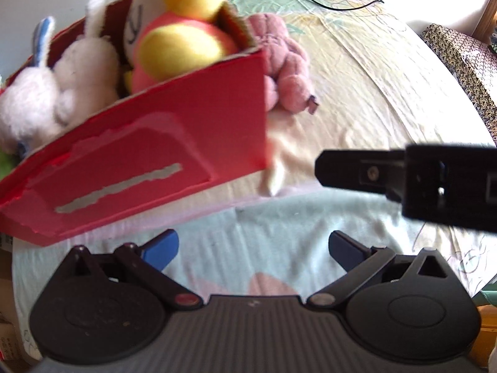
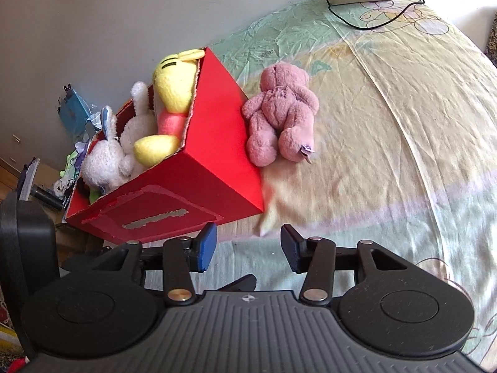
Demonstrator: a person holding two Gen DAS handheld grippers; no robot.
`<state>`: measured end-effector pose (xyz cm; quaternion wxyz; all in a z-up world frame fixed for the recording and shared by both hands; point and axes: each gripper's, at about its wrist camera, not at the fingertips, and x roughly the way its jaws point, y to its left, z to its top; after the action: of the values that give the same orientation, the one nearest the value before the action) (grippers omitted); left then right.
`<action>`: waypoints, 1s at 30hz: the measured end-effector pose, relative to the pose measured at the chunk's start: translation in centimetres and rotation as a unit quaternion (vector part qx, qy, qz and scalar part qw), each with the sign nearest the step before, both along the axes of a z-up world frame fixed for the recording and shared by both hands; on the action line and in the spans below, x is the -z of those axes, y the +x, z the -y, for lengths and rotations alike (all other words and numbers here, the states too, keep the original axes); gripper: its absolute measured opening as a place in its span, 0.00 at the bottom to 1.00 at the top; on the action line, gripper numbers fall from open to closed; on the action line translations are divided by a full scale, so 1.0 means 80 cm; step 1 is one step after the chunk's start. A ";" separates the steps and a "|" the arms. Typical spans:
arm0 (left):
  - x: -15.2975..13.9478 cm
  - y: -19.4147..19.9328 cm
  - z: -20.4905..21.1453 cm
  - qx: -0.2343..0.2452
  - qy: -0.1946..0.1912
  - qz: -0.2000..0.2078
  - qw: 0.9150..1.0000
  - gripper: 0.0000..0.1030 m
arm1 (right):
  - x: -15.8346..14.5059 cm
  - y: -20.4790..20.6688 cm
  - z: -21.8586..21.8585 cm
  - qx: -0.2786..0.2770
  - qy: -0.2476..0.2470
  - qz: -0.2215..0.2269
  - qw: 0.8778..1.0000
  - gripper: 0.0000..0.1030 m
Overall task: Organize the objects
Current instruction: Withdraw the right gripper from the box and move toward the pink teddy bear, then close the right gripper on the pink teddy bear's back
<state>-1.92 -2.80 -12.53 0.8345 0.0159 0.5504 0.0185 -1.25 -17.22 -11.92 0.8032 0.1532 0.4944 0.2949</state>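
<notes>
Red box [image 2: 198,168], bed's left edge: holds yellow toy [image 2: 174,93], white rabbits [image 2: 105,161]. Pink bear [image 2: 279,121] outside, touching box, likely next. Left gripper [image 1: 253,248], right gripper [image 2: 248,245]: fingers wide, empty.

My grippers carry blue finger pads [image 2: 205,245] on black bodies. The box [image 2: 217,143] is red; it holds a yellow-and-pink plush [image 2: 174,93] and white plush rabbits [image 2: 105,161]. The teddy bear [image 2: 281,115] is dusty pink, on a pastel green, yellow and pink bedsheet [image 2: 388,124].

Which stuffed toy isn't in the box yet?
The pink bear. It lies on the bed right beside the red box, while the yellow toy and the white bunny sit inside it.
</notes>
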 end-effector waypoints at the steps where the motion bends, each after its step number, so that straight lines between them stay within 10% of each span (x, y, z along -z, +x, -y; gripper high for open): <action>1: 0.001 0.002 0.005 0.000 -0.002 0.002 1.000 0.99 | 0.001 0.006 0.005 -0.001 0.001 -0.001 1.000 0.48; 25: 0.042 0.031 0.044 -0.069 -0.032 0.029 0.997 0.98 | 0.073 0.170 -0.023 -0.063 0.011 0.012 0.998 0.47; 30: 0.043 0.030 0.045 -0.070 -0.021 0.033 0.997 0.98 | 0.079 0.175 -0.035 -0.069 0.014 0.027 0.997 0.34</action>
<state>0.45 -6.42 -15.97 0.8488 -0.0408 0.5230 0.0659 12.78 -14.43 -18.25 0.7916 0.1215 0.4780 0.3607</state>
